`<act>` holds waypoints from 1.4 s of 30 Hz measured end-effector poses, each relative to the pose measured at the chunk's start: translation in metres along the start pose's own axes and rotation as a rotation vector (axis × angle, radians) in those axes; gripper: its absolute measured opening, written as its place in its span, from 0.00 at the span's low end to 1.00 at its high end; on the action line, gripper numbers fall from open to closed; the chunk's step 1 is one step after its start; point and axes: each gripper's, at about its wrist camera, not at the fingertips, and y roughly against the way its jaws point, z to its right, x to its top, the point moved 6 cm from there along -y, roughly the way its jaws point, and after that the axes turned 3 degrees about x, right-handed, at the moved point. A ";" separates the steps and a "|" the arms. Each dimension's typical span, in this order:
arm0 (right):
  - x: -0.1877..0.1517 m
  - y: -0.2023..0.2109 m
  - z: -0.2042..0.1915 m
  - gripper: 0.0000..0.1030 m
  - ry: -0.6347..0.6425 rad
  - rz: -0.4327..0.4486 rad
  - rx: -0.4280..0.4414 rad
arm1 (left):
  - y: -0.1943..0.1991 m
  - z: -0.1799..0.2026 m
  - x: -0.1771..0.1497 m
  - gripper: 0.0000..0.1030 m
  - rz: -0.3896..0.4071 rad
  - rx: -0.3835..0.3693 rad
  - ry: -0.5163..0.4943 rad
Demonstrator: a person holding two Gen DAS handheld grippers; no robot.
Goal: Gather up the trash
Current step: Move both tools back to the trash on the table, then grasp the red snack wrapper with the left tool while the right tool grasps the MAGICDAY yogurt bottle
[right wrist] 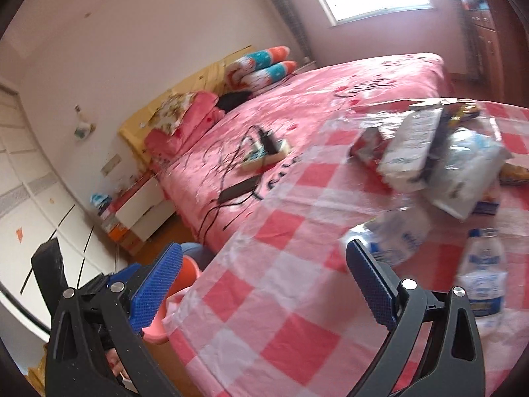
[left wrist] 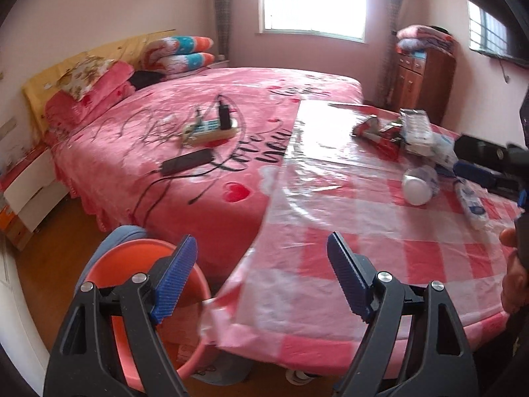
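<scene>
The trash (right wrist: 429, 152), wrappers and bottles, lies heaped at the worktop's (right wrist: 281, 297) far right. Your left gripper (left wrist: 261, 274) and right gripper (right wrist: 264, 281) both gape empty. The slick plastic cover may let a bottle (right wrist: 482, 274) roll away.
</scene>
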 end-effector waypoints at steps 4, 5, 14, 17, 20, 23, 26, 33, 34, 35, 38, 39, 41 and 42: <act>0.008 0.016 0.024 0.95 -0.035 0.030 -0.038 | -0.002 0.025 0.004 0.79 -0.002 -0.031 -0.042; 0.009 0.020 0.029 0.95 -0.045 0.035 -0.047 | -0.002 0.032 0.005 0.79 -0.002 -0.040 -0.053; 0.011 0.071 0.096 0.95 -0.135 0.102 -0.159 | -0.007 0.089 0.023 0.79 -0.003 -0.111 -0.134; 0.013 0.081 0.117 0.95 -0.166 0.115 -0.201 | -0.010 0.109 0.033 0.79 -0.008 -0.142 -0.155; 0.013 0.090 0.138 0.95 -0.215 0.118 -0.207 | -0.012 0.132 0.049 0.79 -0.002 -0.185 -0.175; 0.012 0.096 0.156 0.95 -0.250 0.121 -0.205 | -0.017 0.159 0.068 0.79 -0.015 -0.262 -0.203; 0.016 0.099 0.171 0.95 -0.288 0.123 -0.200 | -0.029 0.188 0.089 0.79 -0.037 -0.336 -0.223; 0.026 0.114 0.215 0.95 -0.340 0.121 -0.244 | -0.071 0.227 0.127 0.79 -0.083 -0.413 -0.228; 0.027 0.116 0.220 0.95 -0.343 0.119 -0.252 | -0.076 0.229 0.130 0.79 -0.091 -0.414 -0.224; 0.028 0.116 0.225 0.95 -0.346 0.112 -0.257 | -0.084 0.231 0.133 0.79 -0.104 -0.414 -0.217; 0.035 0.114 0.237 0.95 -0.333 0.072 -0.257 | -0.100 0.235 0.140 0.79 -0.128 -0.430 -0.200; 0.037 0.113 0.240 0.95 -0.319 0.061 -0.264 | -0.103 0.237 0.141 0.79 -0.130 -0.434 -0.200; 0.043 0.109 0.243 0.95 -0.270 0.023 -0.293 | -0.107 0.240 0.142 0.79 -0.132 -0.446 -0.203; 0.045 0.107 0.244 0.95 -0.259 0.015 -0.300 | -0.110 0.242 0.143 0.79 -0.134 -0.452 -0.204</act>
